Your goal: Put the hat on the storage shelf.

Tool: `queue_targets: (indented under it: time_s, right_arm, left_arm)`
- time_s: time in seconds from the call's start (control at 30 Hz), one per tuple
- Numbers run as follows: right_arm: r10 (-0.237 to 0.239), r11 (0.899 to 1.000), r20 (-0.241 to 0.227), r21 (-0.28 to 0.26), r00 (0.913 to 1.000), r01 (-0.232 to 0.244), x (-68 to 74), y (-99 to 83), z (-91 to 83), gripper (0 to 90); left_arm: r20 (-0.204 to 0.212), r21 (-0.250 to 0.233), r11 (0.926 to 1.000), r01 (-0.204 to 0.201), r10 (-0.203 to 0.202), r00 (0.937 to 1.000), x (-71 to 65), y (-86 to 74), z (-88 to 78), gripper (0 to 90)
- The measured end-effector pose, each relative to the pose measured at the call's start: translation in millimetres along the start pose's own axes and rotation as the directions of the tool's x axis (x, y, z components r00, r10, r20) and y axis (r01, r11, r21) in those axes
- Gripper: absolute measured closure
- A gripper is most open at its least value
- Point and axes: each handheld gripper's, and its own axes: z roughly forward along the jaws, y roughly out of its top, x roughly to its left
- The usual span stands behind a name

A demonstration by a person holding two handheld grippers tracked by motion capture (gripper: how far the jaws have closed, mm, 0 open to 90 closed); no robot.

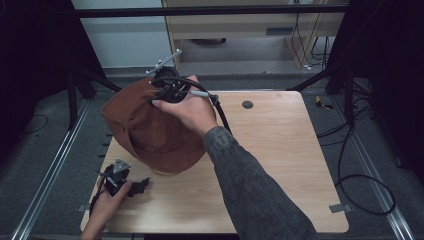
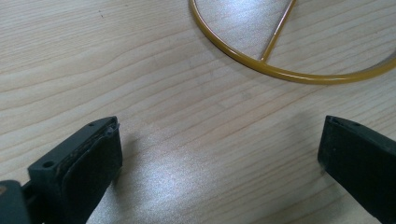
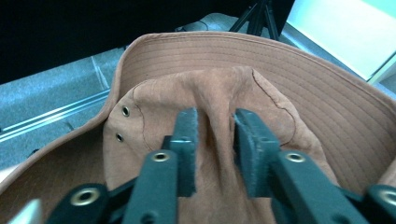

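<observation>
Hat draped on a wire stand, right tongs at its crown

Nearest, at the lower left of the high view, the left tongs (image 1: pixel 141 185) lie on the desk (image 1: pixel 280 165) in the person's left hand (image 1: pixel 107 202), spread wide with nothing between the pads; ahead of them, in the upper part of the left gripper view, curves the yellow wire ring (image 2: pixel 261 65) of a stand.

Farther up, the brown hat (image 1: pixel 145 125) sits left of centre in the high view. The right tongs (image 3: pixel 215 135) straddle a raised fold of its crown; the fold lies between the pads, but I cannot tell whether they press it.

Soft, light, suede-like cloth: it should crumple and sag rather than hold shape, so a pinched crown fold or the stitched brim looks the safest hold. Whether anything lies under the hat is hidden.
</observation>
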Motion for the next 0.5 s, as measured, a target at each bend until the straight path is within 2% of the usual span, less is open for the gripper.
queue_targets:
  time_s: [0.13, 0.3, 0.5]
  right_arm:
    - [0.005, 1.000, -0.001, -0.011, 1.0000, -0.005, -0.4, -1.1, -2.4, 57.2]
    - [0.012, 1.000, 0.006, -0.015, 0.9999, -0.012, -1.5, -2.0, -4.4, 51.0]
    - [-0.001, 1.000, 0.021, -0.028, 0.9998, 0.001, 1.4, -4.6, -13.4, 39.8]
  left_arm:
    - [0.000, 0.000, 1.0000, 0.000, 0.000, 1.0000, 0.0, 0.0, 0.0, 0.0]
    - [0.000, 0.000, 1.0000, 0.000, 0.000, 1.0000, 0.0, 0.0, 0.0, 0.0]
    - [0.000, 0.000, 1.0000, -0.001, 0.001, 1.0000, 0.1, 0.0, 0.0, 0.0]
